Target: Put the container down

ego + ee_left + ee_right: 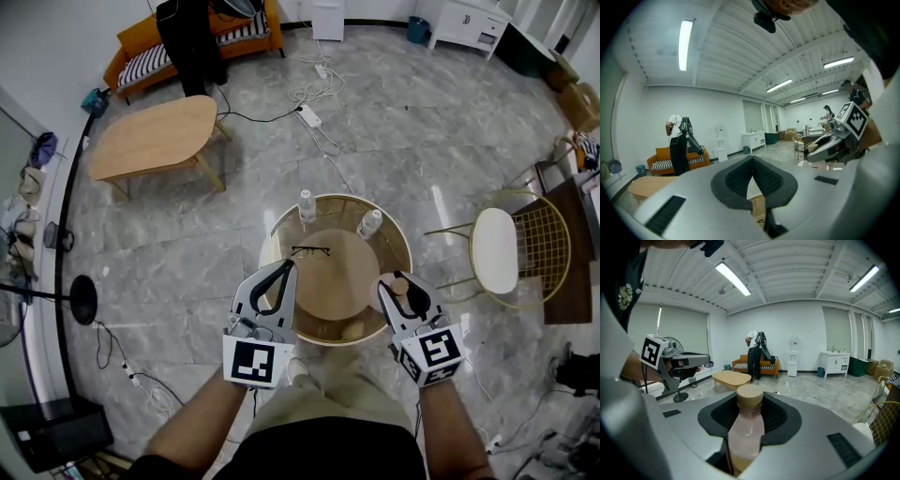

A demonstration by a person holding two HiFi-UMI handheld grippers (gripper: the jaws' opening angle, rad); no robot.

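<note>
A small clear bottle with pinkish contents and a wooden cap (746,427) stands upright between the jaws of my right gripper (749,404), which is shut on it. In the head view that gripper (401,294) hangs over the right rim of the round table (281,234), with the bottle's cap (399,284) showing between its tips. My left gripper (281,270) hovers over the table's left side. Its tips meet with nothing between them (752,161), so it is shut.
Two clear water bottles (307,206) (370,223) and a pair of glasses (310,250) sit at the table's far side. A small tan object (352,330) lies near its front rim. A white wire chair (494,248) stands to the right. Cables (314,117) and a wooden coffee table (155,136) lie beyond.
</note>
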